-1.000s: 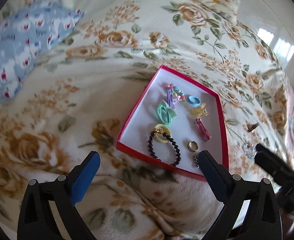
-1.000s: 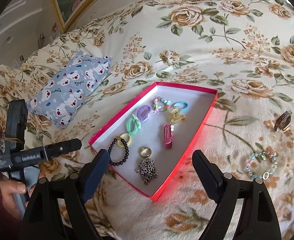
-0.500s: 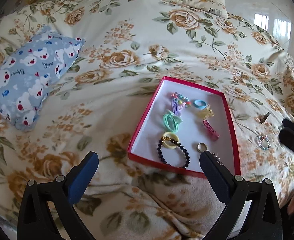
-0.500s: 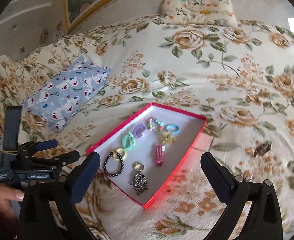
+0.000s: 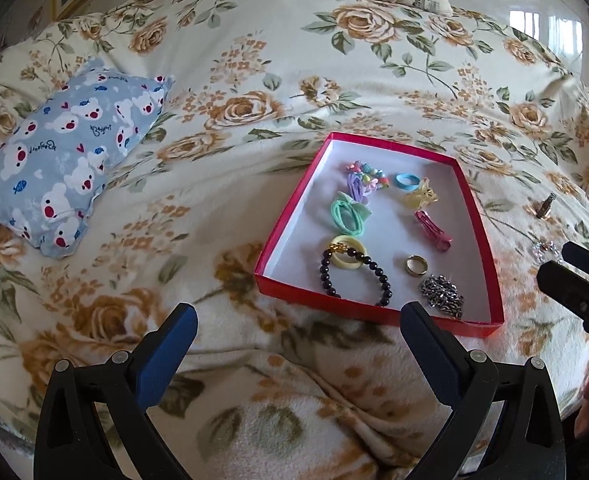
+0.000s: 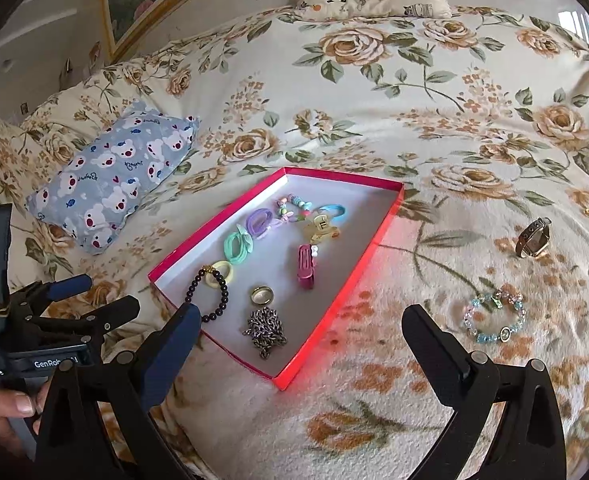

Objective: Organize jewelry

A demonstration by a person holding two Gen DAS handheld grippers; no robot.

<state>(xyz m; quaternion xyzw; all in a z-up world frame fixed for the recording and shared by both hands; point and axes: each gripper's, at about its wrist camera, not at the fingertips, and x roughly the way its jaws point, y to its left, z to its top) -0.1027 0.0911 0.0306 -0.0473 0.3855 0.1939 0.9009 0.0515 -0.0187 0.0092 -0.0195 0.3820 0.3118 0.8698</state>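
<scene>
Inside the red box (image 6: 336, 308), on the flowered blanket (image 6: 374, 100): most of the jewelry already laid down in two rough rows. Near the front edge, dark bead bracelet (image 6: 210, 292) over a yellow ring-shaped tie (image 6: 223, 272), gold ring (image 6: 261, 294), grey chain (image 6: 266, 332) in a heap. Further back, pink clip (image 6: 306, 266), green tie (image 6: 239, 245), purple tie (image 6: 259, 220), blue tie (image 6: 334, 211), yellowish claw clip (image 6: 321, 229), coloured bead string (image 6: 294, 203).

Still outside, on the blanket at the right of the box: light-blue bead bracelet (image 6: 494, 316) and, further back, brown strap-like piece (image 6: 533, 237), perhaps a watch or a cuff; too small to say.

Right gripper (image 6: 298, 344): jaws wide apart, nothing between them, hanging over the near corner of the box, bracelet just beside the right finger. Left gripper (image 5: 298, 336): also spread wide and empty, before the box's near wall.

By judgement, nearly finished: two pieces left to bring in, probably the blue bracelet first.
</scene>
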